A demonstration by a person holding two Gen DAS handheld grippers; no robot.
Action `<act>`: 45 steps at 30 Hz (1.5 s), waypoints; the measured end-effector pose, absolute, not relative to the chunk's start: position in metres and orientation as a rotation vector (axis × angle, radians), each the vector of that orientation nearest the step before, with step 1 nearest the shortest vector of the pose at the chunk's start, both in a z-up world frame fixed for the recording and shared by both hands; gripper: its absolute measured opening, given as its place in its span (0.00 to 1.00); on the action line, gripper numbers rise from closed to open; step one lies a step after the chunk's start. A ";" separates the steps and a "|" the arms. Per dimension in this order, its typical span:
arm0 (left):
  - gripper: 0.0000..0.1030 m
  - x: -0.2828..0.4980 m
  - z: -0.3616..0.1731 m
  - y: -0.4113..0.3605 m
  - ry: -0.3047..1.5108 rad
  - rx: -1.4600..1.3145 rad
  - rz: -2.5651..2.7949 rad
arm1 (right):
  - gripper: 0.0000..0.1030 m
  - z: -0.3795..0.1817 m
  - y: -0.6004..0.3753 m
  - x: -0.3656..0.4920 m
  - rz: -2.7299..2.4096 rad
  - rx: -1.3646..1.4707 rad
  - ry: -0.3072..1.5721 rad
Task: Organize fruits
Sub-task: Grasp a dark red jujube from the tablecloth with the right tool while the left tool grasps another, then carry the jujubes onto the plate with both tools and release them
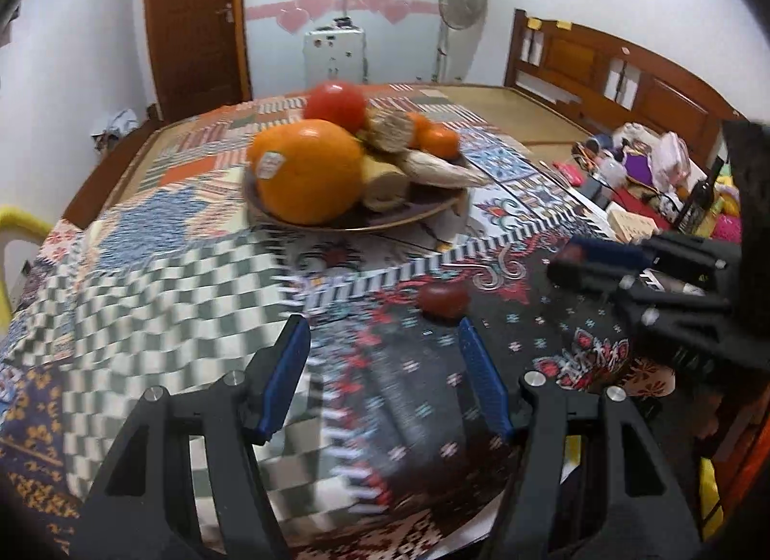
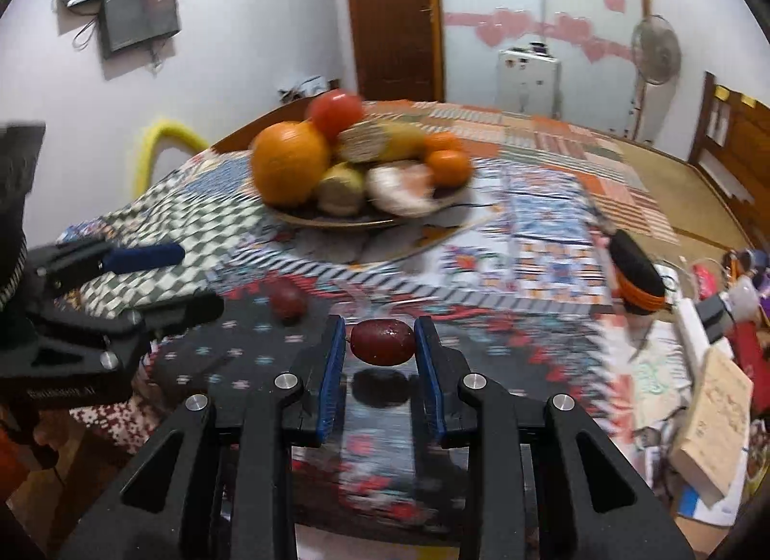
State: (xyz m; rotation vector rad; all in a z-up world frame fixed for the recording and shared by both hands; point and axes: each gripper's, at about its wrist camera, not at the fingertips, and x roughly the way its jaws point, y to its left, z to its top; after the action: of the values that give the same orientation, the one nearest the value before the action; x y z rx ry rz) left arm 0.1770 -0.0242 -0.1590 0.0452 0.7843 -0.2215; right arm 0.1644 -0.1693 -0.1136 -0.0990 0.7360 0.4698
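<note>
A brown plate (image 1: 423, 215) (image 2: 337, 220) holds a big orange (image 1: 308, 170) (image 2: 288, 162), a red tomato (image 1: 335, 105) (image 2: 335, 112), small oranges (image 1: 438, 140) (image 2: 448, 166) and pale corn-like pieces (image 1: 392, 129). My right gripper (image 2: 380, 333) is shut on a dark red date-like fruit (image 2: 382, 342), held above the patterned cloth; it shows at the right of the left wrist view (image 1: 572, 261). A second dark red fruit (image 1: 443, 300) (image 2: 287, 301) lies on the cloth. My left gripper (image 1: 382, 329) is open and empty, just short of it, and shows at the left of the right wrist view (image 2: 173, 280).
The patchwork cloth (image 1: 183, 280) covers the table. A black and orange round object (image 2: 637, 273) lies to the right. Clutter, a dark bottle (image 1: 698, 201) and a book (image 2: 712, 415) lie on the right side. A yellow chair (image 2: 161, 146) stands at the left. A wooden headboard (image 1: 625, 73) is behind.
</note>
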 end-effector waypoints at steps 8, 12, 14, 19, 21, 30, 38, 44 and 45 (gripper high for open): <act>0.55 0.200 -0.173 -0.043 0.823 0.044 -0.249 | 0.26 -0.108 -0.185 0.173 0.448 -0.074 0.717; 0.46 0.207 -0.173 -0.046 0.825 0.041 -0.251 | 0.26 -0.109 -0.185 0.175 0.467 -0.065 0.712; 0.33 0.208 -0.173 -0.047 0.823 0.039 -0.262 | 0.26 -0.109 -0.183 0.177 0.476 -0.065 0.711; 0.28 0.205 -0.170 -0.044 0.821 0.023 -0.289 | 0.26 -0.106 -0.172 0.180 0.503 -0.071 0.697; 0.27 0.203 -0.168 -0.039 0.815 0.018 -0.281 | 0.26 -0.103 -0.168 0.181 0.513 -0.070 0.687; 0.27 0.200 -0.133 0.008 0.728 -0.004 -0.205 | 0.26 -0.091 -0.146 0.194 0.541 -0.080 0.646; 0.28 0.223 -0.113 0.043 0.679 -0.014 -0.118 | 0.26 -0.085 -0.125 0.212 0.559 -0.102 0.623; 0.28 0.233 -0.102 0.041 0.655 -0.016 -0.131 | 0.26 -0.085 -0.111 0.223 0.563 -0.126 0.617; 0.28 0.235 -0.099 0.037 0.645 -0.007 -0.139 | 0.26 -0.085 -0.110 0.225 0.563 -0.131 0.615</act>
State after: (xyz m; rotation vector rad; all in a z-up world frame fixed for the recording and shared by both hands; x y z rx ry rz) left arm 0.2351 0.0375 -0.0989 -0.0065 0.6454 -0.1392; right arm 0.2250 -0.1099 -0.0847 -0.1308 0.6151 0.5632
